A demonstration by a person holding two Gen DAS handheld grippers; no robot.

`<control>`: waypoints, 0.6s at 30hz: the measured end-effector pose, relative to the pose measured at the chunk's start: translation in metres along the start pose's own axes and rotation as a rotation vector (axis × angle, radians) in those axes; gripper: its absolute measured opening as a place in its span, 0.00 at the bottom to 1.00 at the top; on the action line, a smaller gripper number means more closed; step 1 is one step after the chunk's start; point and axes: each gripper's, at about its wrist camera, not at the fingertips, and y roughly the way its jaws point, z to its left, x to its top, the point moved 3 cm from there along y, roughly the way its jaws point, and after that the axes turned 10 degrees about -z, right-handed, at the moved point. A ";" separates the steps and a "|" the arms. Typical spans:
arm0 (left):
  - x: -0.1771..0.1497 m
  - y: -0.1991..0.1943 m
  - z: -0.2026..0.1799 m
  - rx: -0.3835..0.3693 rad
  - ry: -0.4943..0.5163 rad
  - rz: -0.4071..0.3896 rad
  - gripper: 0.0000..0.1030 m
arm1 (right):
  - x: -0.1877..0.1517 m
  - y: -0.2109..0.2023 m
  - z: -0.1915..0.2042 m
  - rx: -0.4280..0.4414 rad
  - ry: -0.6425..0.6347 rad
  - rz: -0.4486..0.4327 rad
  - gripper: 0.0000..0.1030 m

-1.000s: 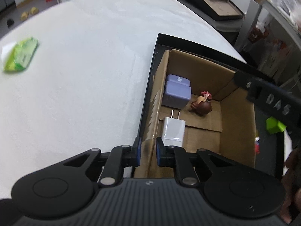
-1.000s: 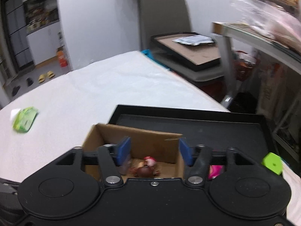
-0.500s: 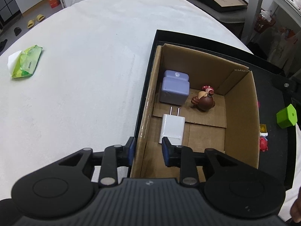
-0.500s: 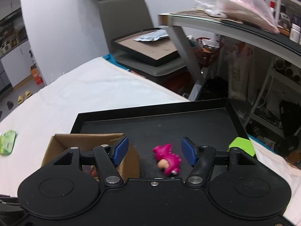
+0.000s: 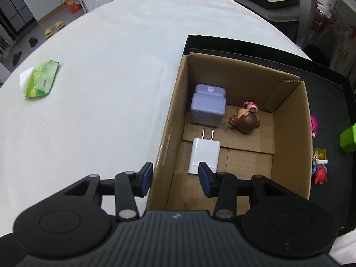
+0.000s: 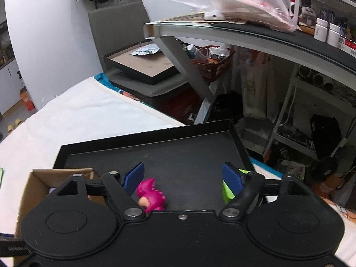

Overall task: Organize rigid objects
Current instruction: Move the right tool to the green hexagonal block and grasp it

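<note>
The left gripper has spread wider, straddling the cardboard box wall, empty. The right gripper, released, has swung over the pink dinosaur at lower centre.

An open brown cardboard box sits in the left end of a shallow black tray, which rests on a white cloth-covered table. In the box, a lavender plastic block lies at the far left, a brown round figurine to its right, and a white wall charger nearer. Right of the box, on the tray, lie a magenta toy dinosaur, a lime-green cube and a small red-and-yellow figure. Far left on the table lies a green packet.
</note>
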 end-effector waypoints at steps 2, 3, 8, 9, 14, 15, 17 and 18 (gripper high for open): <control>0.001 0.002 -0.005 0.029 0.017 0.003 0.44 | -0.002 0.003 -0.009 -0.007 0.004 0.006 0.75; 0.002 0.004 -0.006 0.042 0.020 0.006 0.44 | -0.003 0.005 -0.013 -0.013 0.000 0.009 0.75; 0.008 0.009 -0.014 0.110 0.025 0.016 0.45 | -0.003 0.019 -0.032 -0.030 -0.004 0.034 0.75; 0.010 0.010 -0.015 0.122 0.025 0.016 0.45 | -0.003 0.022 -0.035 -0.038 -0.006 0.035 0.75; 0.011 0.017 -0.028 0.216 0.071 0.022 0.47 | -0.006 0.033 -0.053 -0.065 -0.024 0.043 0.75; 0.011 0.017 -0.031 0.230 0.080 0.023 0.50 | -0.006 0.035 -0.056 -0.062 -0.022 0.049 0.75; 0.010 0.019 -0.036 0.265 0.093 0.022 0.51 | -0.008 0.040 -0.065 -0.064 -0.014 0.060 0.75; 0.009 0.019 -0.039 0.276 0.100 0.023 0.53 | -0.009 0.044 -0.069 -0.066 -0.012 0.069 0.76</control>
